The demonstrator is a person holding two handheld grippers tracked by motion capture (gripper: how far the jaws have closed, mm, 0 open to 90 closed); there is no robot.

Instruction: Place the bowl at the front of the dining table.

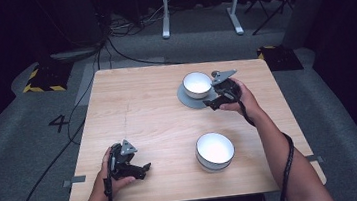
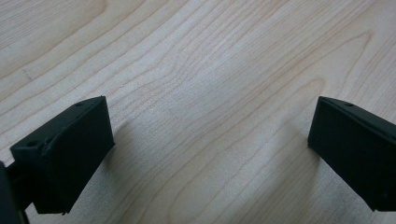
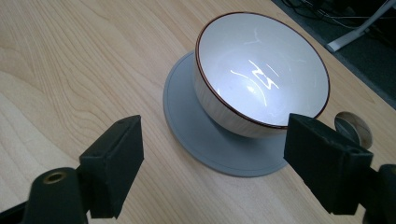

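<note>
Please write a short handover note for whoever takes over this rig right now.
Right gripper: open, nothing between its fingers, just beside the far bowl.
Left gripper: open, over bare table near the front left.
Far bowl sits on the grey plate, off-centre towards the plate's far edge.
Near bowl stands alone, front right.
Done, apparently: one bowl on the plate.
Left: probably dealing with the near bowl; check first.

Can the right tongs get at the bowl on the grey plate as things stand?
Probably yes: the right tongs stand open just short of the bowl on the grey plate, with nothing between them.
</note>
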